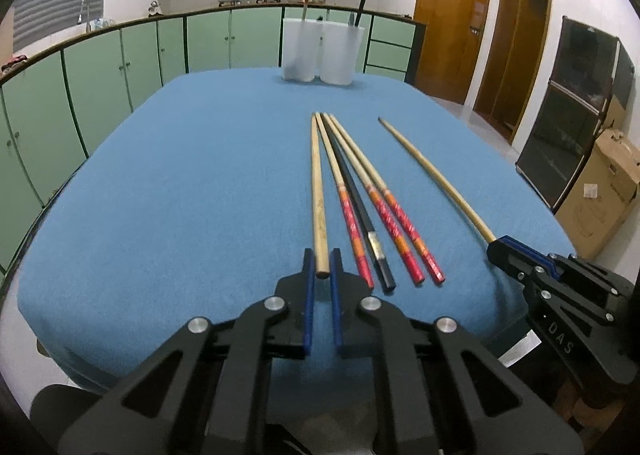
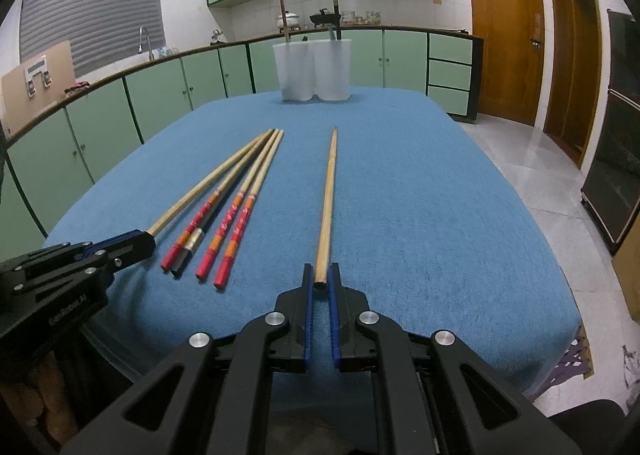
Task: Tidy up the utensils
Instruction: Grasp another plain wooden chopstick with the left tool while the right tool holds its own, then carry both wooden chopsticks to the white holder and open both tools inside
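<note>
Six chopsticks lie on the blue-clothed surface, their tips toward twelve o'clock, where two white cups stand side by side at the far edge, each with a utensil standing in it. In the left wrist view the left gripper has its fingers on either side of the butt end of a plain pale chopstick; they sit just beside the wood, and whether they actually pinch it cannot be told. Just beside that stick toward three o'clock lies a bunch of four: three red-handled chopsticks and one black chopstick, touching or nearly so along their lengths. Apart from the bunch, further toward three o'clock, is a second plain chopstick. In the right wrist view the right gripper has this stick's butt between its blue-lined fingers, which are narrowed close to the wood on both sides; again contact is uncertain. Both plain sticks lie flat on the cloth. Each gripper shows in the other's view, at the near edge of the surface.
</note>
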Demonstrator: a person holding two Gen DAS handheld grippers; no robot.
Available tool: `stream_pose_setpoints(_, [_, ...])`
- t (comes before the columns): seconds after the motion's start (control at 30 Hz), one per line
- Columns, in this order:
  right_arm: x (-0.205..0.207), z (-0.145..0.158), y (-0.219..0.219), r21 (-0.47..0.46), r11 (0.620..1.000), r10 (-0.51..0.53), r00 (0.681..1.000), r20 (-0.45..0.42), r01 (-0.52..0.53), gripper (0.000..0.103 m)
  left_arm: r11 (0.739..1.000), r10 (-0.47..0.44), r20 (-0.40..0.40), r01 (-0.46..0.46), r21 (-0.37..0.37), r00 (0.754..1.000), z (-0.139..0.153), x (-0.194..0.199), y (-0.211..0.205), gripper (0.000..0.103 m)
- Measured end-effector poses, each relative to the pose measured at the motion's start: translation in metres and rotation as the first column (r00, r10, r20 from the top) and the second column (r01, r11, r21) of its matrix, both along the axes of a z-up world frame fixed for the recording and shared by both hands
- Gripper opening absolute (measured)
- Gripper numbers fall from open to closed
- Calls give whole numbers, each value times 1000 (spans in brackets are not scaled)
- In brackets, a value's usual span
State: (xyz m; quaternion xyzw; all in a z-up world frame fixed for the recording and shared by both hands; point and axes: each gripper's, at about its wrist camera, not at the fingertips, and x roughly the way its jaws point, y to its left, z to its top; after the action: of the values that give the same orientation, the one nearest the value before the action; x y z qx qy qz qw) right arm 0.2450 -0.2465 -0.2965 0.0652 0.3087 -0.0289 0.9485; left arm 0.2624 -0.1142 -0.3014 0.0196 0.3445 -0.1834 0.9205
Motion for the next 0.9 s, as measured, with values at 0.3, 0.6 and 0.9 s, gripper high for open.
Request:
stream_pose_setpoints(0.3, [-19,53,-8,6,1000,-6,996,94,6,7,998,29,43,-27,-50,999,47,-8,13,6])
stream_pose_setpoints(0.6, [-8,106,-6,-25,999,31,988,149,-27,7,997,37,82,-32,-66,996,100,-4,17,6])
stream_pose_setpoints(0.9, [34,155,-9,-68,992,110,986,128,-102,7,998,10,138,-2,-59,990,154,10,14,6])
